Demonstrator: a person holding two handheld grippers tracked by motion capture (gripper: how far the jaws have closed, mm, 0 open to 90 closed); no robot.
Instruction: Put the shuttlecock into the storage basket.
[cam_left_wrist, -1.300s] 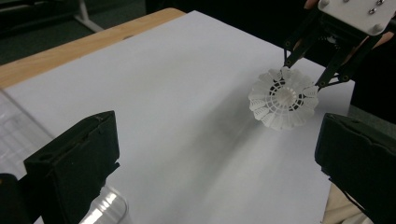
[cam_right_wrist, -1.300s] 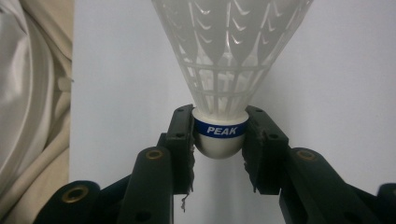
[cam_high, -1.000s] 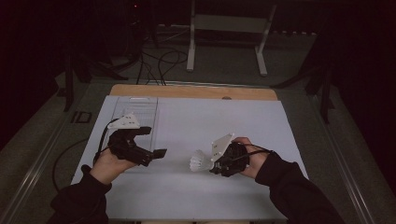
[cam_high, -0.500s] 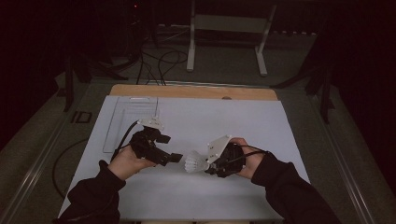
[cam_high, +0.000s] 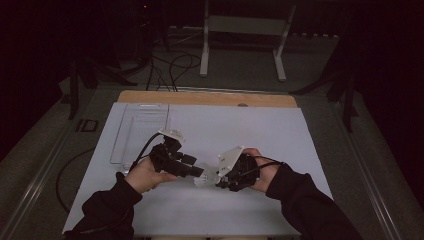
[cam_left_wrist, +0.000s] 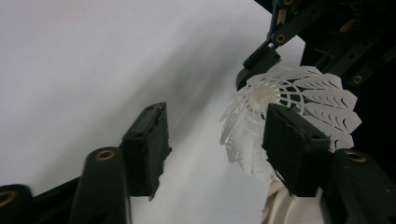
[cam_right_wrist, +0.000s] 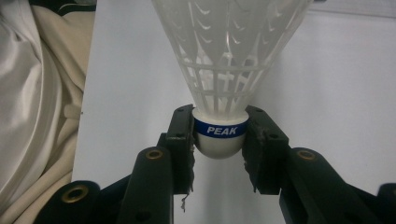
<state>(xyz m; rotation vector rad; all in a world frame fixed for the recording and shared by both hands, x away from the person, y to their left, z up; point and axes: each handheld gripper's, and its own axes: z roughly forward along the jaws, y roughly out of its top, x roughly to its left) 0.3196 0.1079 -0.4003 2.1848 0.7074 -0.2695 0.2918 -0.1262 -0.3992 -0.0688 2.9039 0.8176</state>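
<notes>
A white plastic shuttlecock (cam_right_wrist: 220, 133) with a blue band reading PEAK is clamped at its rounded cork by my right gripper (cam_right_wrist: 219, 140), its skirt pointing away from the camera. In the high view the shuttlecock (cam_high: 206, 178) lies between the two hands near the table's front, its skirt toward my left gripper (cam_high: 198, 173). The right gripper (cam_high: 223, 180) holds it from the right. In the left gripper view the left gripper (cam_left_wrist: 212, 140) stands open. The skirt (cam_left_wrist: 299, 93) spreads just beyond its right jaw, partly behind it.
A clear plastic tray (cam_high: 120, 145) lies at the back left on the white sheet (cam_high: 270, 130), with a wooden strip (cam_high: 200, 97) along the far edge. A black cable (cam_high: 64, 175) loops off the left side. Pale cloth (cam_right_wrist: 37, 116) lies left of the shuttlecock.
My left gripper has moved right, up to the shuttlecock's skirt. The right gripper has shifted slightly left with the shuttlecock still in it.
</notes>
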